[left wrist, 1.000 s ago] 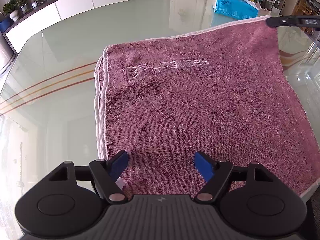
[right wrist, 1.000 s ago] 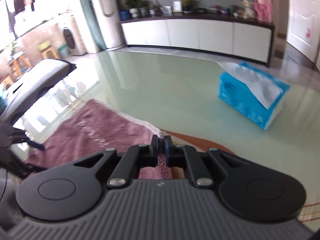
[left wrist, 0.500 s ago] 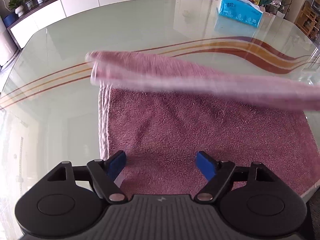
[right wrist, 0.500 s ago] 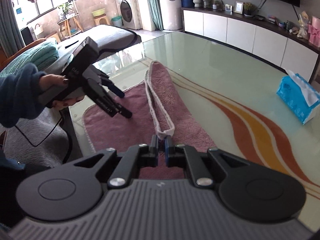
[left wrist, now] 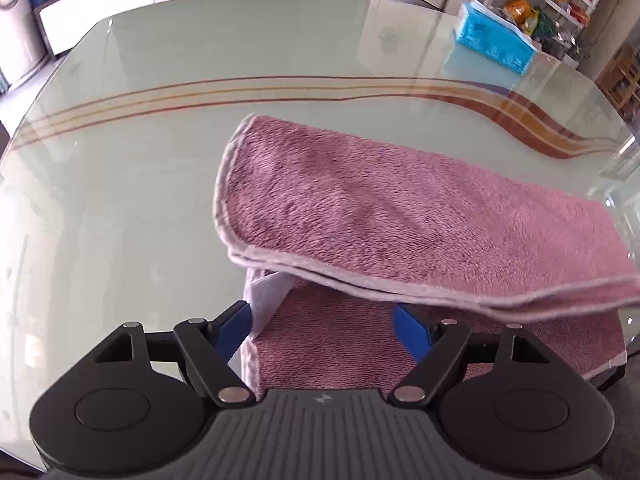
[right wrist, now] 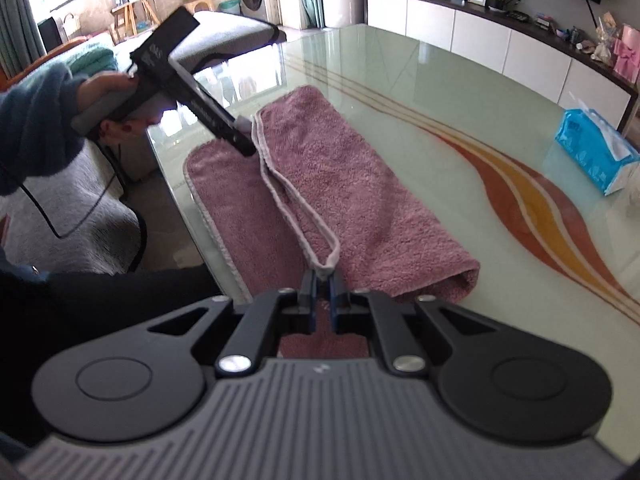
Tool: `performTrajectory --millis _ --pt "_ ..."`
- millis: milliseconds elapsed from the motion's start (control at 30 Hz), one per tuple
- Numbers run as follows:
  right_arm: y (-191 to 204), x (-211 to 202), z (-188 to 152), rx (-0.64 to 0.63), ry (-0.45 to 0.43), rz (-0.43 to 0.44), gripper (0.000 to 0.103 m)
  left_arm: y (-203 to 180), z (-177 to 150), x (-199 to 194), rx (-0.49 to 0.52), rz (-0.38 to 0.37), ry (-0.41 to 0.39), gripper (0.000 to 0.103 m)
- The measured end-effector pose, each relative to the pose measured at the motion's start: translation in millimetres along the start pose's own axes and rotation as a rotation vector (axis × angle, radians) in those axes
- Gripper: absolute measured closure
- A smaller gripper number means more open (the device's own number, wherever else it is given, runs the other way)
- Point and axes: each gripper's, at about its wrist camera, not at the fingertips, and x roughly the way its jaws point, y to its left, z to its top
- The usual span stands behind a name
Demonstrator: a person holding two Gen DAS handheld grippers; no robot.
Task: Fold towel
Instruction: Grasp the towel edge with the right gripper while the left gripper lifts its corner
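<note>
Oddly little writing can be read: a white label runs along the left gripper's (right wrist: 240,136) black finger in the right wrist view, too blurred and angled to make out; the blue tissue box (right wrist: 596,152) shows only pale marks, illegible; a small tag-like white patch (left wrist: 268,300) sits at the near corner of the pink towel (left wrist: 400,216) with no print that can be told

Towel and grippers: the towel lies on the pale green glass table (left wrist: 120,168), beside the orange and red curved stripes (right wrist: 532,200); it is partly folded, its upper layer turned over toward the near table edge, with a strip of the lower layer left bare along that edge; the right gripper (right wrist: 322,280) has its jaws pinched together on the pale hem at one corner of the turned-over layer, and from there the doubled hem runs away toward the left gripper; the left gripper, seen in its own view (left wrist: 324,324), stands wide with its blue pads (left wrist: 236,324) spread and nothing between them pressed; the folded layer's hemmed edge hangs just above and ahead of these pads, and the lower layer lies beneath them; a hand (right wrist: 116,96) in a blue sleeve (right wrist: 36,124) holds that left tool, its finger tips near the far corner of the fold, whether touching cannot be told
</note>
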Motion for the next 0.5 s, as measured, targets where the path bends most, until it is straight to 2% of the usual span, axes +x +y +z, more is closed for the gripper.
performTrajectory --millis 167,233,367,433,500 --pt "5.1 17.2 -0.4 -0.027 0.048 -0.004 0.097 20.3 13.5 2.7 -0.138 -0.04 -0.003 0.024" --pt "5.5 18.9 -3.4 -0.024 0.058 0.002 0.096 22.0 20.0 5.1 -0.164 -0.032 0.006 0.026" --pt "2.0 24.3 -8.8 -0.008 0.084 0.012 0.096 15.8 31.4 10.7 -0.172 0.007 0.03 0.039" --pt "1.3 26.1 -10.7 -0.003 0.091 0.017 0.096 14.4 33.4 12.1 -0.189 -0.011 0.044 0.047" --pt "1.0 28.5 -11.9 -0.001 0.097 0.02 0.096 16.5 34.4 13.4 -0.217 -0.032 0.051 0.048"
